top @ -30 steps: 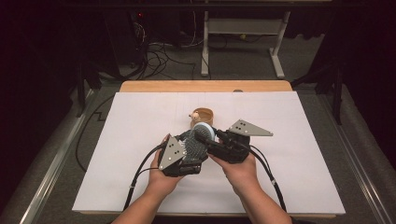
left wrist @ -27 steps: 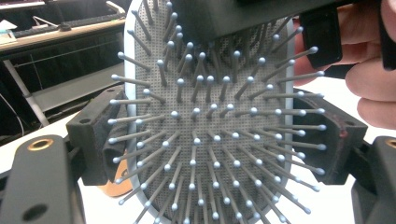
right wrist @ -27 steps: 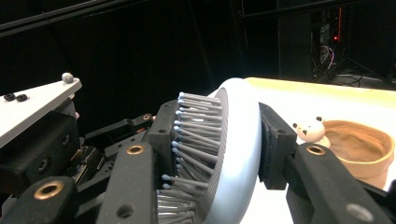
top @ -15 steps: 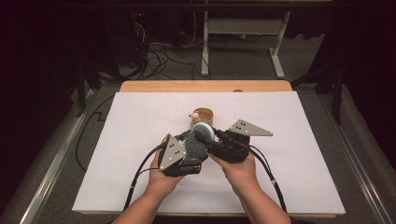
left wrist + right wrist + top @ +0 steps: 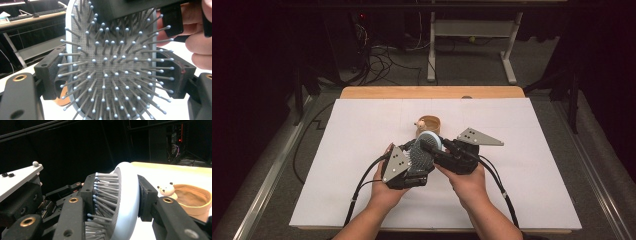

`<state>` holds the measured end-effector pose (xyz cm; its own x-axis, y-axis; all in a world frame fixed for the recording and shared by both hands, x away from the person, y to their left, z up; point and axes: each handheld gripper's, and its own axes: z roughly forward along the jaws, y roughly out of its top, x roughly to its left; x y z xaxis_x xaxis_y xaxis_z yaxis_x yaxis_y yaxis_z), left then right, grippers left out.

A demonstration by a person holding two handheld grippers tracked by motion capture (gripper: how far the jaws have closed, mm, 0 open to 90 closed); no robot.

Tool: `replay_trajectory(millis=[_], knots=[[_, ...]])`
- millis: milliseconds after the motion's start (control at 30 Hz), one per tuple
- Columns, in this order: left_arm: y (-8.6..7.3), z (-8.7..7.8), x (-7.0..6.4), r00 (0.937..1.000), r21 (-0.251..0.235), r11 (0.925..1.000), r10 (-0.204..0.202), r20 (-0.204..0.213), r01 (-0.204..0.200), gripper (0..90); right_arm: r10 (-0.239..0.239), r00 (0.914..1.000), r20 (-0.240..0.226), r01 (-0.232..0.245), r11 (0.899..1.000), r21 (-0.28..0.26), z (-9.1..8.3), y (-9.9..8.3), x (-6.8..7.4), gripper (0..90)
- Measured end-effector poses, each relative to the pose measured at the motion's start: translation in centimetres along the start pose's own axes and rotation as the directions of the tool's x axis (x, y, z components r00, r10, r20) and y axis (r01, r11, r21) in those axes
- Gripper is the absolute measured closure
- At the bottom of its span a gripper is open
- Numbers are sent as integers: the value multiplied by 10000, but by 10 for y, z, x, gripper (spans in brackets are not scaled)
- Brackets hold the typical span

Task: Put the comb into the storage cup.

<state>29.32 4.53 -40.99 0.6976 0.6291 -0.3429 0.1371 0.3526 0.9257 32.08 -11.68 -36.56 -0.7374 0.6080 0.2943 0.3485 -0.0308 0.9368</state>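
Both tongs grip one hairbrush (image 5: 424, 152) above the white surface (image 5: 532, 190). The left tongs (image 5: 115, 75) clamp its edges, the right tongs (image 5: 117, 202) squeeze bristle face and back. The handle is hidden among hands. A small wooden bowl (image 5: 430, 123) sits just behind, its bear figure (image 5: 167, 190) barely readable.

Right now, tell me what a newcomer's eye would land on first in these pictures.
First, the pale blue hairbrush held up at the middle of the table, its grey ball-tipped bristles facing the left gripper view. Both grippers hold it: the left gripper by its edges, the right gripper across its face and back. Just behind stands a small wooden bowl with a white bear figure at its rim, on the white table cover.
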Motion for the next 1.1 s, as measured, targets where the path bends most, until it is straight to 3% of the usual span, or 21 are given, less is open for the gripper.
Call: replay_trajectory(millis=[333, 567, 800, 967, 1100], knots=[[0, 1, 1, 10000, 33, 10000, -64, -50, 64, 202, 34, 10000, 33, -34, 10000, 5, 2, 0, -1, 602], [0, 2, 2, 9993, 149, 9991, -385, -28, 385, 196, -23, 10000, 97, 23, 10000, 28, 1, 0, 0, 602], [1, 2, 5, 9973, 198, 9971, -732, 11, 731, 149, -33, 9999, 106, 34, 10000, -75, 1, 1, 0, 603], [1, 3, 7, 9948, 645, 9927, -1020, 50, 1015, 87, -54, 9997, 217, 58, 9998, -184, -2, 4, -2, 602], [6, -2, 10, 9934, 711, 9909, -1148, 63, 1141, 30, -53, 9995, 322, 61, 9997, -240, -4, 7, -5, 603]])
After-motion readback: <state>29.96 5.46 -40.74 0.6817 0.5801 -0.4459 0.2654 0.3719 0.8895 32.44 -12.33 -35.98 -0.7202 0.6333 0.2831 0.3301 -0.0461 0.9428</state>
